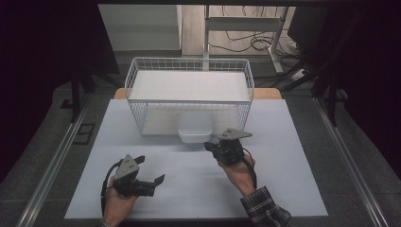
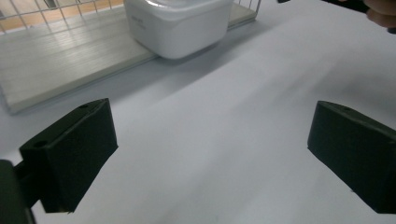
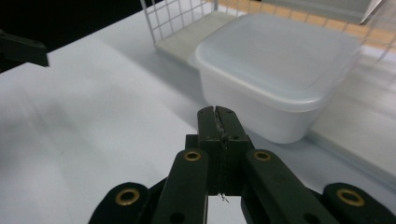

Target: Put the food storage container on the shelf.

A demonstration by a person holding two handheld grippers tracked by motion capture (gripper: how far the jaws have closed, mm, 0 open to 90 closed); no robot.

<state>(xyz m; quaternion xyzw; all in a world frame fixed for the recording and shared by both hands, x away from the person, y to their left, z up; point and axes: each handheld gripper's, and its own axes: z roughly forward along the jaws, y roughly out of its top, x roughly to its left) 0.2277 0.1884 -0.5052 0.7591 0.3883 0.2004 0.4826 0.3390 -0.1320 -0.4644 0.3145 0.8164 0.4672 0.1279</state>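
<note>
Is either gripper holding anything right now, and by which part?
Nothing is held. The left gripper is open over bare table; the right gripper is shut on nothing, just short of the white lidded container.

A large pale grey rectangular table mat [image 1: 283, 179] is lying flat across the table, and a light wooden tabletop edge [image 1: 267, 93] is peeking out just behind it. Beyond the table, tangled black cables [image 1: 246, 42] are trailing over the floor beside a white metal desk frame [image 1: 246, 23]. Long silver metal rails [image 1: 52, 165] are running along either side of the mat over grey flooring.
</note>
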